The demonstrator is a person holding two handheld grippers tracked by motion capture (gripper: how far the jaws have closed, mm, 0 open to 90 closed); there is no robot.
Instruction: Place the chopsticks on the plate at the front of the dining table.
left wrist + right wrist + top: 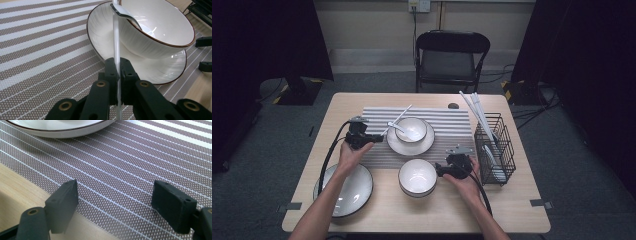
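The left gripper (117,66), held level over the striped mat (40,50), is clenched on a white chopstick (115,37) that runs ahead to the bowl (160,32). The right gripper (115,205) hovers low, jaws spread and empty.

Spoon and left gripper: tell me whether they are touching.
Touching. The left gripper view shows the left gripper with its jaws shut on the handle of the white spoon, whose scoop end lies in the bowl on the plate.
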